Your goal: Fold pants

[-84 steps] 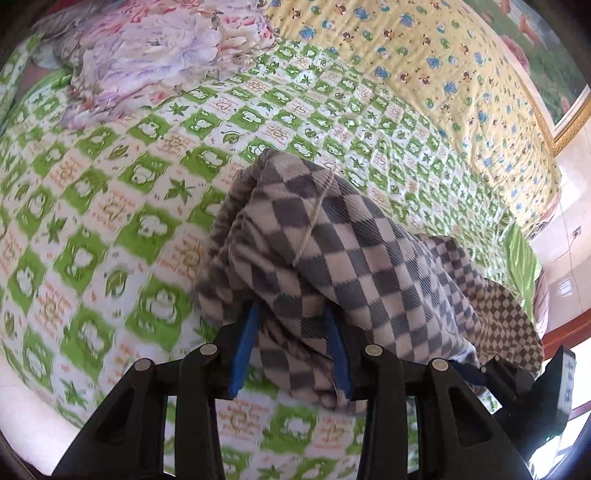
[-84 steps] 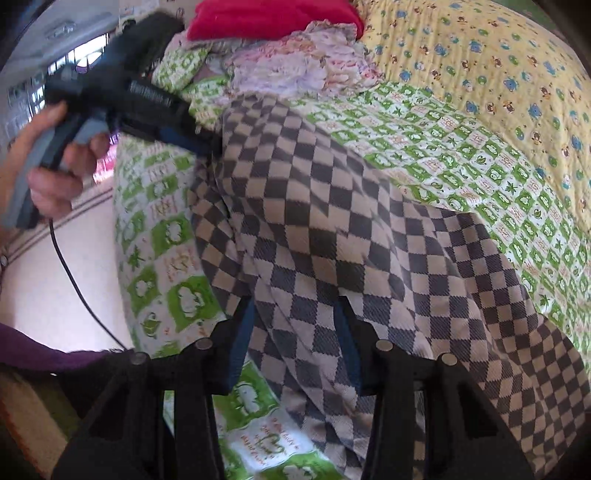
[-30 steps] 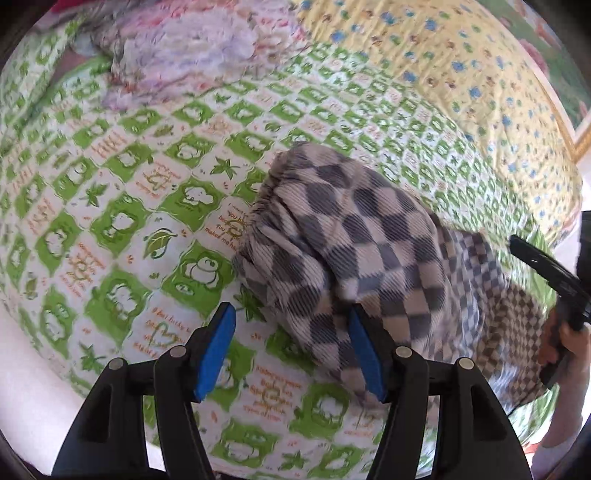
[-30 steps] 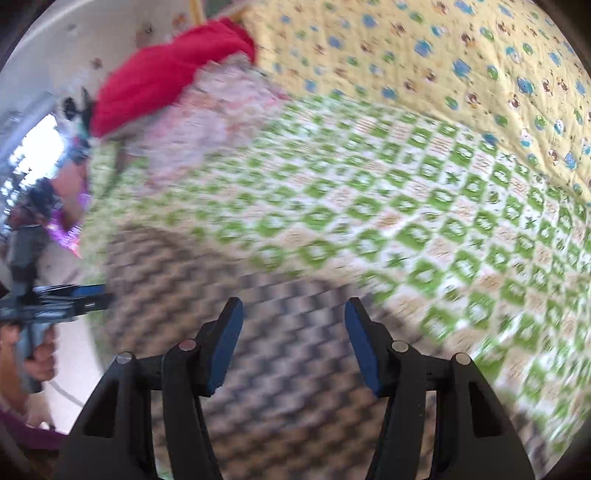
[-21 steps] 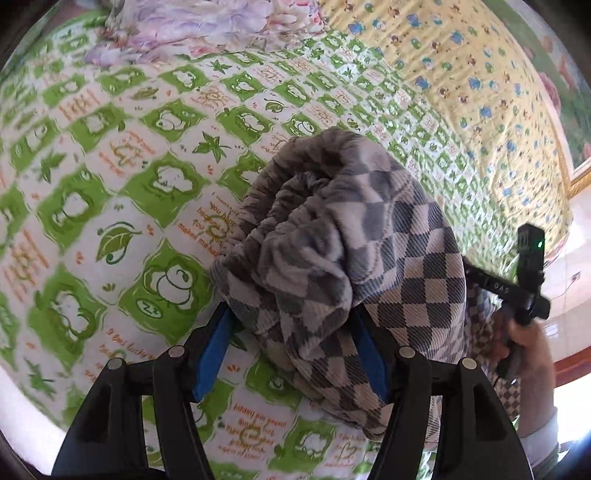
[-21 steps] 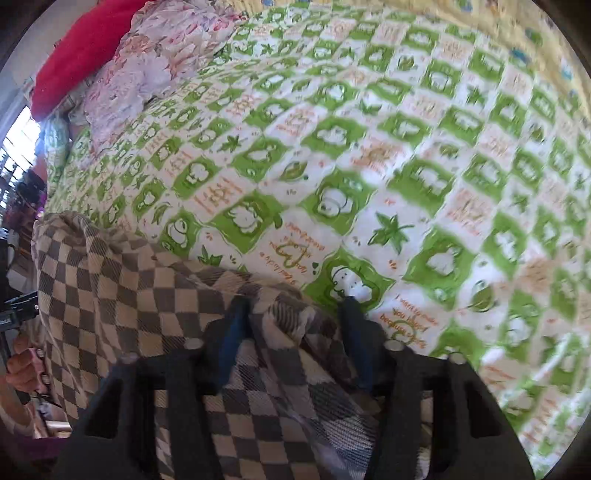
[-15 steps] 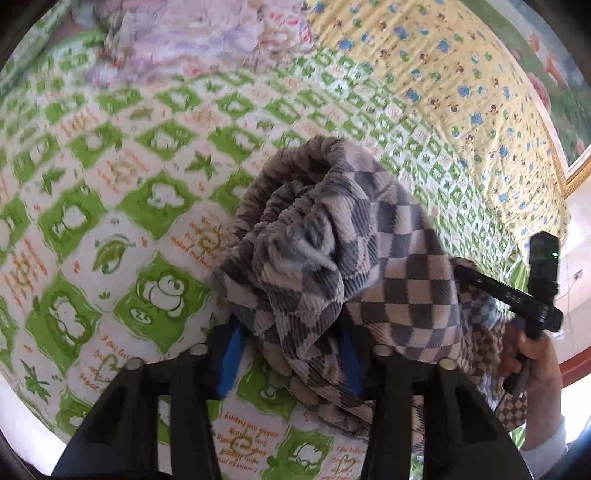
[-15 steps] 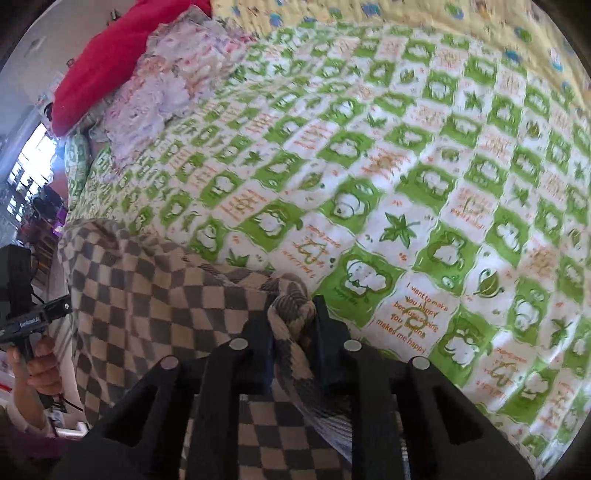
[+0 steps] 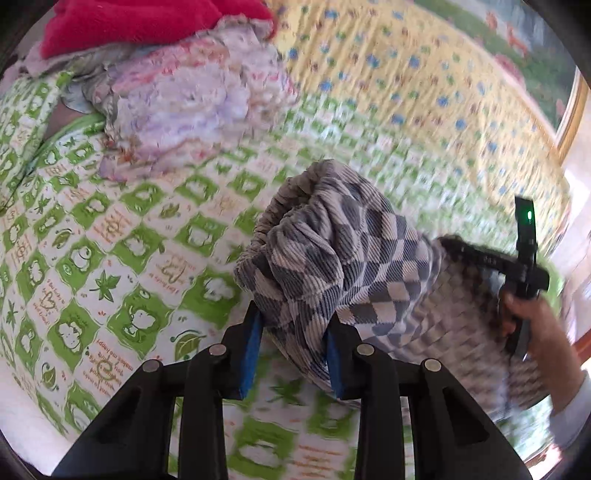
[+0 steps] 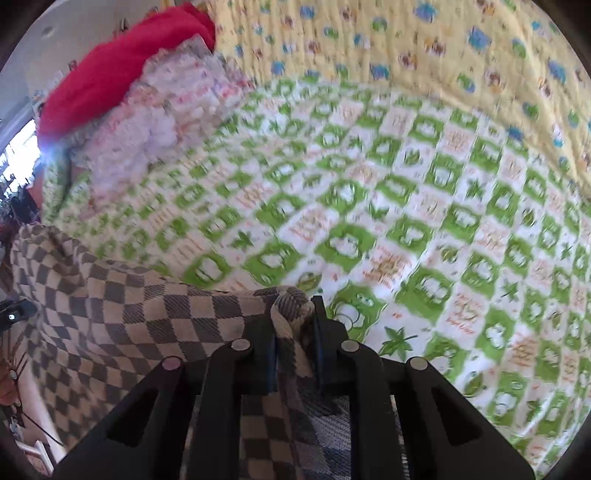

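Note:
The grey and cream checkered pants (image 9: pixel 354 266) lie on the green and white bedsheet (image 9: pixel 122 236). My left gripper (image 9: pixel 293 343) is shut on the bunched elastic waistband and holds it a little above the sheet. My right gripper (image 10: pixel 293 332) is shut on another bunch of the pants (image 10: pixel 122 310), whose cloth stretches away to the left. The right gripper and the hand holding it also show at the right edge of the left wrist view (image 9: pixel 524 266).
A pile of floral cloth (image 9: pixel 192 99) with a red item (image 9: pixel 147 18) on top sits at the far left of the bed. A yellow patterned quilt (image 10: pixel 424 51) covers the far side. The bed's edge runs along the near left.
Both grippers opened, moved to new spots on the pants and shut again. Both are now lifting the cloth, and the views are blurred by motion.

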